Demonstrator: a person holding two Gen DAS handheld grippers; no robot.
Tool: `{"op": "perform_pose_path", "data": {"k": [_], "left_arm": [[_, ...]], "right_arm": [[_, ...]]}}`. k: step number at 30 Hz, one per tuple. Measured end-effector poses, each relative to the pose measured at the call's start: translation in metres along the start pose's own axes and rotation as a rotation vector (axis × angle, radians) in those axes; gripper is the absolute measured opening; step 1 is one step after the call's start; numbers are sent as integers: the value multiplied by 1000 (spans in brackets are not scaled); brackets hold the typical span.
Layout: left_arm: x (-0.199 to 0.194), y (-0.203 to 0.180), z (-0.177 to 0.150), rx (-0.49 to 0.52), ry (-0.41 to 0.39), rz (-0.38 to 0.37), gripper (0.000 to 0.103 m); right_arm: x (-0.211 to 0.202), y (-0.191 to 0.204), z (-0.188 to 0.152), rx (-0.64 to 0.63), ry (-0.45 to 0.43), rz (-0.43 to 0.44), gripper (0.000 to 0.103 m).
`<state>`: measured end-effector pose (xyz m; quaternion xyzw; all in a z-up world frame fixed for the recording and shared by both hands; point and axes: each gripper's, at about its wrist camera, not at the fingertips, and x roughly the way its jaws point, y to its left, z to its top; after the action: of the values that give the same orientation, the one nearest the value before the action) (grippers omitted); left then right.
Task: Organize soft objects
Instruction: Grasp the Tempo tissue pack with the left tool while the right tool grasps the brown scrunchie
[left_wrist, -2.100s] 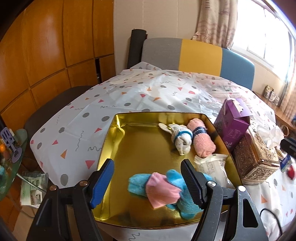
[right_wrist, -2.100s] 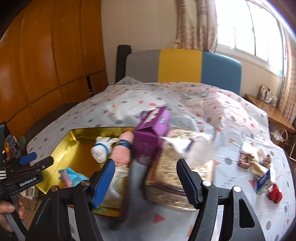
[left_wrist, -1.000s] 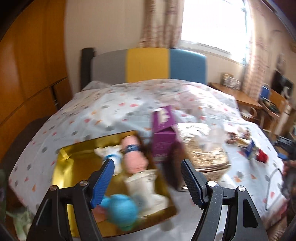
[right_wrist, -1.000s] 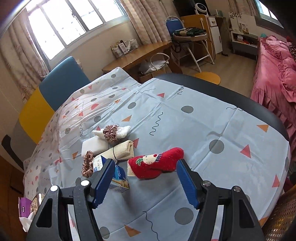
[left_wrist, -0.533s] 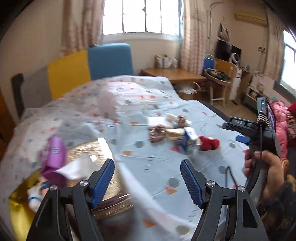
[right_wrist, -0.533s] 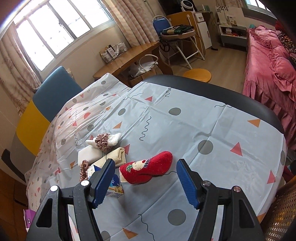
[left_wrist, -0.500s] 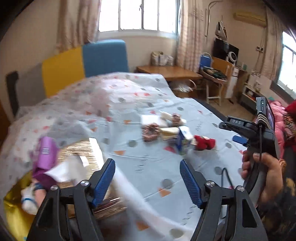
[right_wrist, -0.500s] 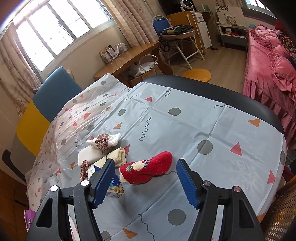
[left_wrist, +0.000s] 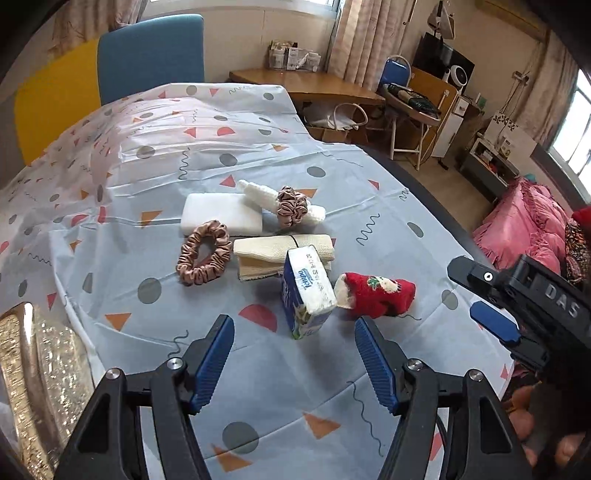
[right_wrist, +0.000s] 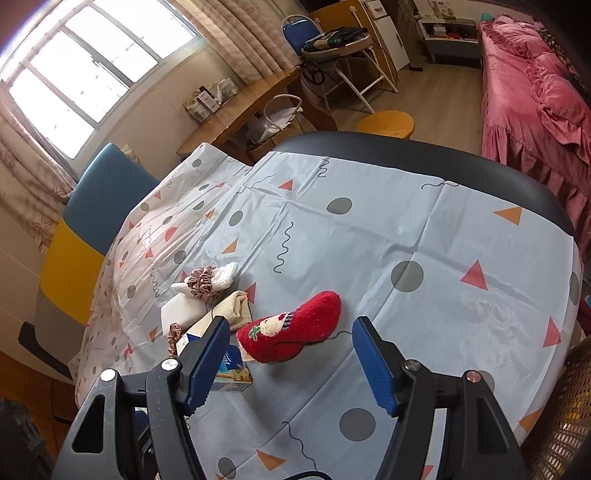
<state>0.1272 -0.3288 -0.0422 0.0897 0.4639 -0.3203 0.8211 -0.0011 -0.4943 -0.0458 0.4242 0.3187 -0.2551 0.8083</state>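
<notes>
- Patterned tablecloth is seen under both grippers.
- Left gripper is held open and empty; the tissue pack lies just beyond its fingers.
- Right gripper is held open and empty; the red sock lies just ahead, between its fingers.
- Scrunchies and folded cloths are spread farther out.

Bare cloth before tissue pack; red sock beside it.

A red sock is lying on its side on the surface, just beside a tissue pack. A folded cloth, two scrunchies and a white roll are sitting close behind.
</notes>
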Motion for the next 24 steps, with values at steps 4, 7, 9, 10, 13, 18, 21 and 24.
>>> {"op": "perform_pose_path", "data": {"k": [4,7,9,10,13,18,21,24], "left_arm": [[32,1,13,-12,35,30,60],[48,7,10,-26,73,-14,24],[40,13,0,-37,48,-49,23],[34,15,-5,-36,43,-48,23],[11,24,-26,-30,18,-37,23],[-34,41,-75,12,-10,-18,23],[-61,52,-100,19,-26,-12,23],[-81,59,-123,29,-45,0,23]], "right_arm": [[2,1,-1,-2,9,4,70],[4,2,-1,-5,9,5,70],[5,4,-2,-24,10,3,70],[6,5,-2,-33,13,5,70],[5,10,-4,-69,2,6,68],[6,20,-8,-128,16,35,67],[14,32,-15,-189,72,81,65],[21,54,-31,-297,122,110,61]]}}
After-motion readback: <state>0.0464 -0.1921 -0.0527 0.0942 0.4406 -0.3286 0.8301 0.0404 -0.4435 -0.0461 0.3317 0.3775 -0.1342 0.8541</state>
